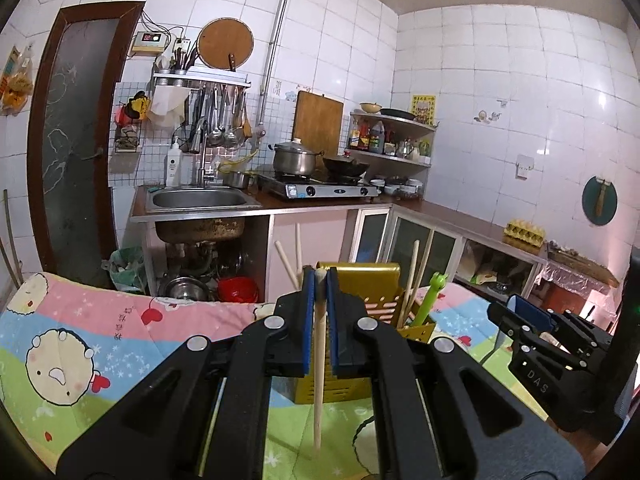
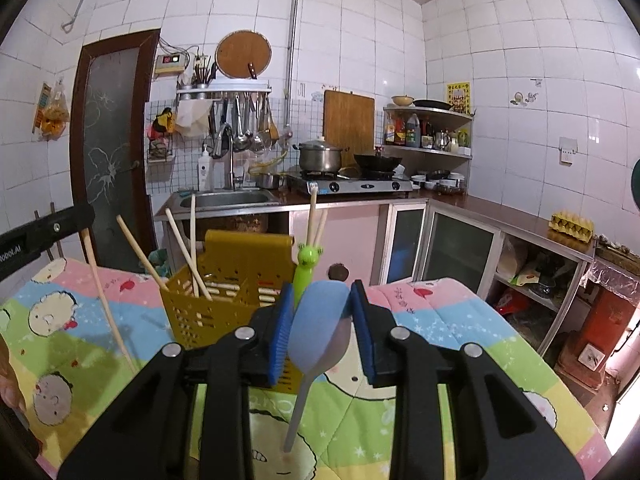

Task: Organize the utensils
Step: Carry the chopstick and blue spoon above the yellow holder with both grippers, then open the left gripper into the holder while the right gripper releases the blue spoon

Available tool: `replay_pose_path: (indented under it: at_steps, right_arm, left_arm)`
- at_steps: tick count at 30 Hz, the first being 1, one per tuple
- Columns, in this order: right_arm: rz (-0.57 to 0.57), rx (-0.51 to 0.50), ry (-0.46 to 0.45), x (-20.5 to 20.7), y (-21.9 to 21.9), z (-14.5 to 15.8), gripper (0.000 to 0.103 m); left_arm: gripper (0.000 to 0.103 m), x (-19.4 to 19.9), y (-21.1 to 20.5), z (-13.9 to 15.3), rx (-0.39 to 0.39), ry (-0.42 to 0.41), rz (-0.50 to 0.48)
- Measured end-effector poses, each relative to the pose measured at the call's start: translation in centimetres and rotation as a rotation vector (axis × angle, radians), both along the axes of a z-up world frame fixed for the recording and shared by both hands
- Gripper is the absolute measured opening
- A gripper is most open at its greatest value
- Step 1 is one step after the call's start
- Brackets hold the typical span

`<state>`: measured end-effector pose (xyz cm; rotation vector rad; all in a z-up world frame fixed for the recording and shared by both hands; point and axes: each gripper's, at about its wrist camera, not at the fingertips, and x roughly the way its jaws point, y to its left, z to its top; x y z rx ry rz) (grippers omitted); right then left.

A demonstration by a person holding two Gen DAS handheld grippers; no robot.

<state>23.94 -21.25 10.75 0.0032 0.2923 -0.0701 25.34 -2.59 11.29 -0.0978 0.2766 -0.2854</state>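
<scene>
Clamped in left gripper [image 1: 320, 280] jaws, chopstick [image 1: 318, 364] hanging over quilt [image 1: 100, 320], just before yellow holder [image 1: 360, 276]. Gripped by right gripper [image 2: 320, 294] jaws: blue spoon [image 2: 318, 328], beside holder, quilt edge beyond.

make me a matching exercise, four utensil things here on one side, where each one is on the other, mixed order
1. wooden chopstick
2. blue spoon
3. green animal-topped utensil
4. yellow slotted caddy

A. standing in the caddy
B. on the cartoon-print cloth
C. in the left hand-held gripper
D. in the right hand-held gripper

Pairs: 1-C, 2-D, 3-A, 4-B
</scene>
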Motion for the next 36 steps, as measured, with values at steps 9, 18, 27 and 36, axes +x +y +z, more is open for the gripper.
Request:
replay_pose_path:
  at_steps: [9,18,27,36]
  right_arm:
    - [0.015,0.014,-0.063,0.3,-0.1,4.1,0.029]
    - [0.015,0.003,-0.157,2.2,0.5,9.2,0.029]
    - [-0.009,0.006,-0.195,6.4,1.0,10.8,0.029]
    - [0.0,0.006,-0.13,10.3,1.3,6.3,0.029]
  left_arm:
    - [0.005,-0.3,-0.9,4.8,-0.011,-0.076,-0.009]
    - [0.004,1.7,-1.9,10.0,-0.023,-0.183,0.032]
    - [0.004,5.3,-3.1,11.0,-0.001,-0.23,0.055]
    - [0.004,9.7,-3.5,5.5,0.016,-0.132,0.06]
